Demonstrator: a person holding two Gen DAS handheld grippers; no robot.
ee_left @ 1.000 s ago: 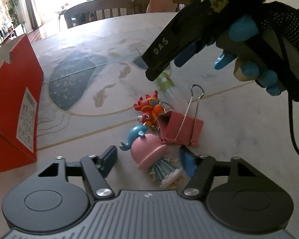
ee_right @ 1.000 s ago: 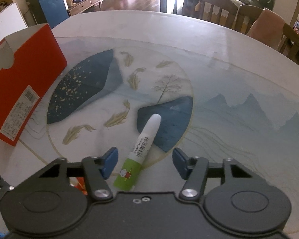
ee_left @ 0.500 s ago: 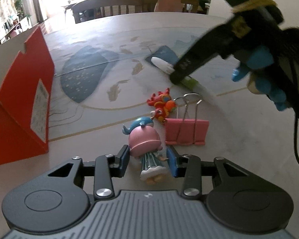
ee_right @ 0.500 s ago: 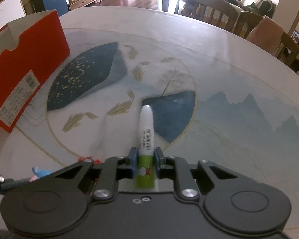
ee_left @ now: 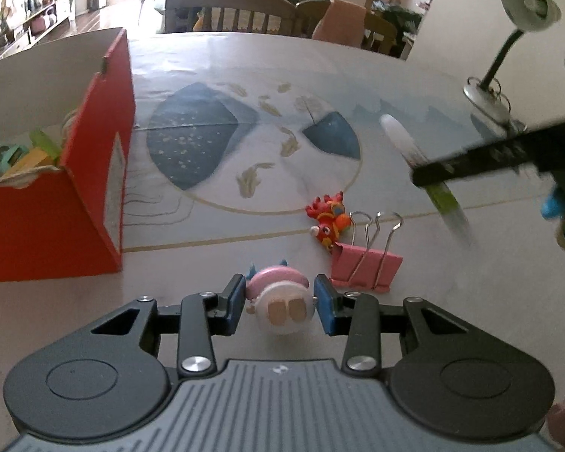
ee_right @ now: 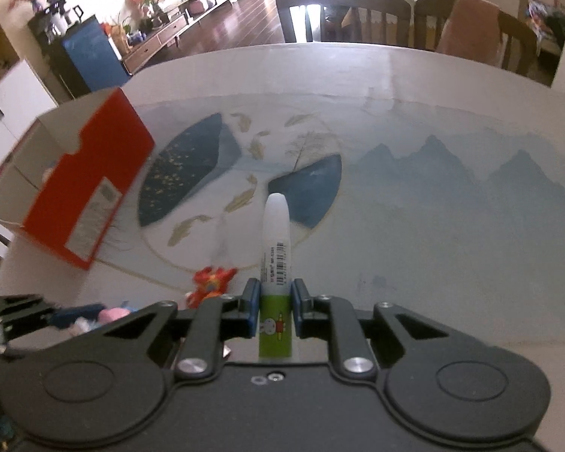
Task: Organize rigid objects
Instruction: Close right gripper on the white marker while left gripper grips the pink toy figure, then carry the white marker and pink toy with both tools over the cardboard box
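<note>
A round pale worktop (ee_right: 452, 263) printed with blue mountains and golden fish fills the middle. At twelve o'clock stand dark wooden slat-backed chairs (ee_right: 342, 11). Towards ten o'clock a glossy dark wood floor (ee_right: 237, 30) runs to a low wooden sideboard (ee_right: 169, 34) and a blue cabinet (ee_right: 90, 56). Bright daylight pours in beyond.

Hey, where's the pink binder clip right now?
In the left wrist view the pink binder clip lies on the table, right of centre, just beyond the left tongs, with the red dragon toy against its far corner.
</note>
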